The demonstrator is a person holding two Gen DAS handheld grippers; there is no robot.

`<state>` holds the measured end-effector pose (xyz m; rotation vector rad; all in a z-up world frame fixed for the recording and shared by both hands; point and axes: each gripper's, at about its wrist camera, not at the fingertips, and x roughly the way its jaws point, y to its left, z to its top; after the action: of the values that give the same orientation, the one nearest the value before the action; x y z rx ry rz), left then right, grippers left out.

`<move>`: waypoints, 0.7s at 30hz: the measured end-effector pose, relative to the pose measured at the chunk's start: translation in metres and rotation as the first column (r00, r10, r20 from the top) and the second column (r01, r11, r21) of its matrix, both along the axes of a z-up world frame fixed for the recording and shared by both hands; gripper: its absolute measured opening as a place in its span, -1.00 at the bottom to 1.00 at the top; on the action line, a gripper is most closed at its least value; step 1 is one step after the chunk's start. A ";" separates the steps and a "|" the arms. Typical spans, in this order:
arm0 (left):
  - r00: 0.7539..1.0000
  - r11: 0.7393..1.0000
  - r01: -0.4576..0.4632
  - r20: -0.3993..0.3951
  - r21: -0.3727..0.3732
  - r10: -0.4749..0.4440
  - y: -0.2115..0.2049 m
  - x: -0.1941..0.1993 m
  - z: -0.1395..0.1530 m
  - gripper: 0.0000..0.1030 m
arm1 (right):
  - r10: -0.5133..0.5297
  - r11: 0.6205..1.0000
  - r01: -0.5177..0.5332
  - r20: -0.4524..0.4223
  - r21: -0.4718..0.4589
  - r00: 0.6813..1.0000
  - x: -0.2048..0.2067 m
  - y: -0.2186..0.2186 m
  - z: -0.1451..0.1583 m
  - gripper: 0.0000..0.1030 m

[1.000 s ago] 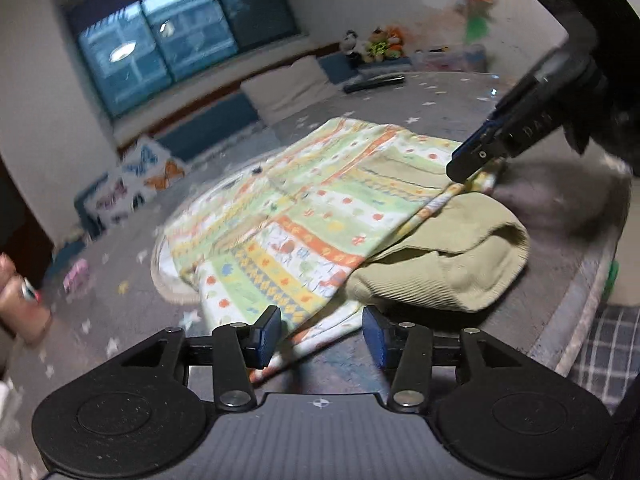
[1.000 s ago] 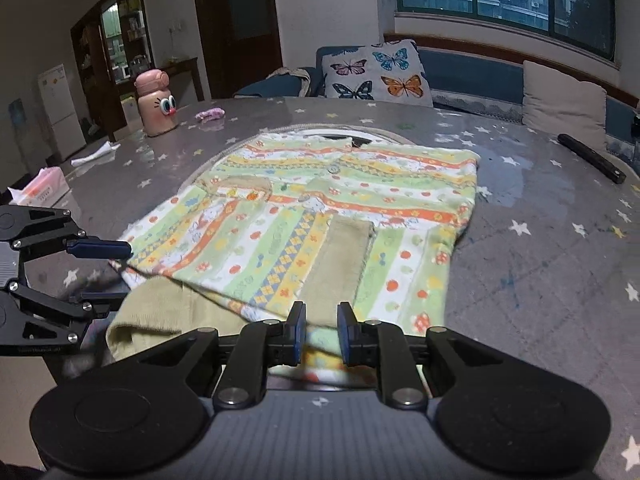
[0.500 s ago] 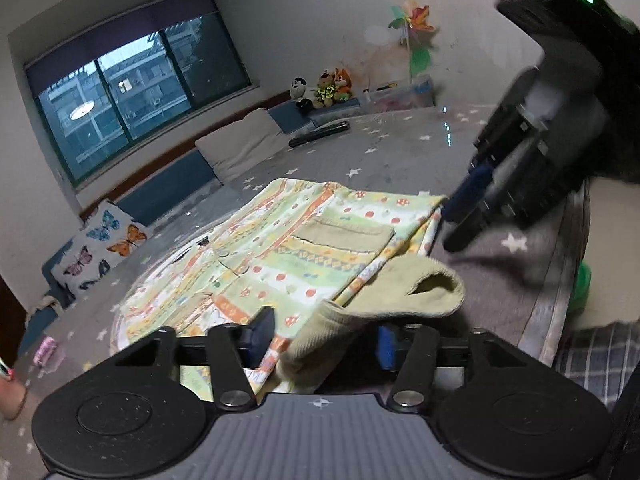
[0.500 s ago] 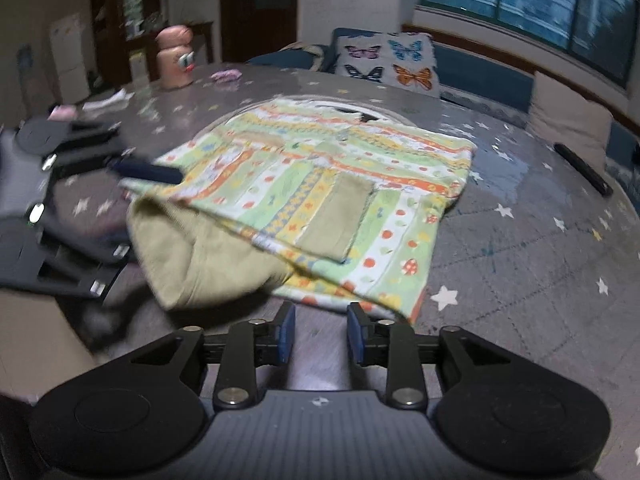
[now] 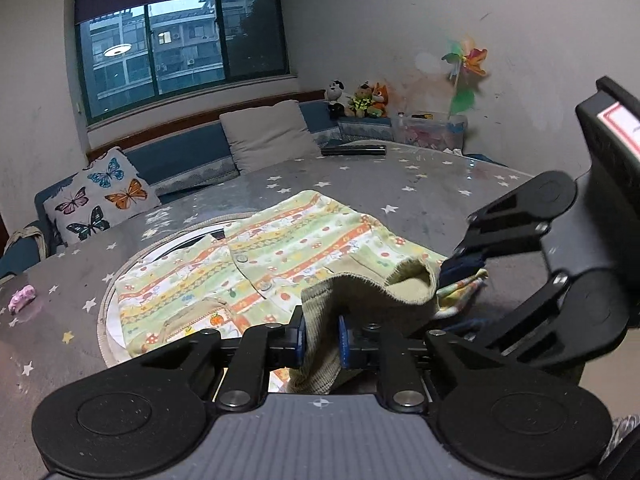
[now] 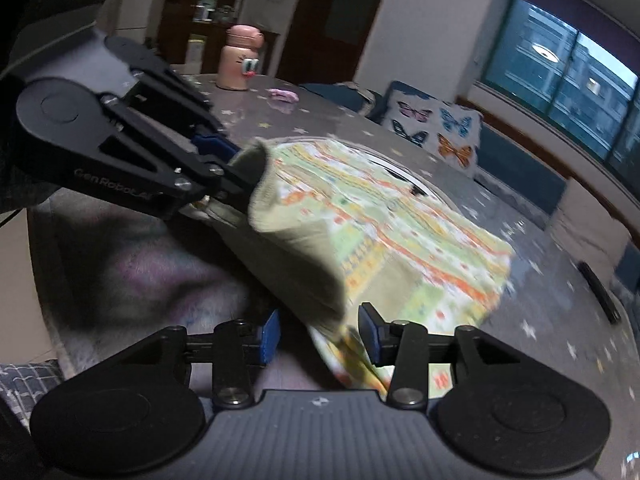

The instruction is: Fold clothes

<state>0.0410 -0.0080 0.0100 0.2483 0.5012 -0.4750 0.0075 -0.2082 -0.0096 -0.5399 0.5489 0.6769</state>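
Starry table; left gripper pinching ribbed cuff.

The tabletop lies bare on the far right, up to a dark remote at its far edge. On the left, only a small pink object sits on open surface. The patterned garment fills the near middle. Both hand-held grippers crowd its near corner, the right hand-held gripper just beside the left hand-held gripper. A pink bottle stands far off.

soft printed cotton shirt with ribbed olive cuff (knit-looking) on glossy starred tablecloth.
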 end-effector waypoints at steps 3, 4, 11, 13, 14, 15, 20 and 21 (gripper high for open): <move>1.000 1.000 -0.010 -0.003 0.005 0.010 0.006 -0.004 0.000 -0.55 | -0.007 1.000 0.007 -0.020 -0.004 1.000 0.009 0.007 0.000 -0.59; 1.000 1.000 -0.014 -0.003 0.011 0.014 0.009 -0.008 -0.001 -0.51 | -0.006 1.000 0.007 -0.033 0.010 0.999 0.012 0.006 0.002 -0.62; 0.996 0.992 -0.086 0.024 0.095 0.084 0.031 -0.035 -0.014 -0.07 | -0.034 0.993 0.044 -0.092 0.108 0.995 0.027 -0.004 0.022 -0.71; 0.994 0.985 -0.108 0.039 0.131 0.104 0.036 -0.038 -0.019 -0.07 | -0.040 0.991 0.051 -0.093 0.127 0.995 0.029 -0.006 0.027 -0.71; 0.993 0.982 -0.117 0.049 0.150 0.111 0.037 -0.038 -0.022 -0.07 | -0.043 0.989 0.055 -0.093 0.135 0.995 0.031 -0.007 0.029 -0.72; 0.992 0.978 -0.123 0.059 0.169 0.115 0.038 -0.037 -0.024 -0.07 | -0.045 0.989 0.057 -0.090 0.139 0.995 0.032 -0.007 0.032 -0.72; 0.986 0.958 -0.134 0.132 0.254 0.103 0.039 -0.033 -0.032 -0.07 | -0.055 0.987 0.064 -0.070 0.146 0.996 0.036 -0.007 0.038 -0.72; 0.986 0.956 -0.134 0.133 0.262 0.102 0.040 -0.031 -0.033 -0.22 | -0.058 0.987 0.068 -0.068 0.146 0.996 0.037 -0.007 0.038 -0.73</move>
<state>0.0096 0.0320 -0.0229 0.5033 0.4614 -0.2715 0.0441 -0.2151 0.0286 -0.3611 0.5676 0.6707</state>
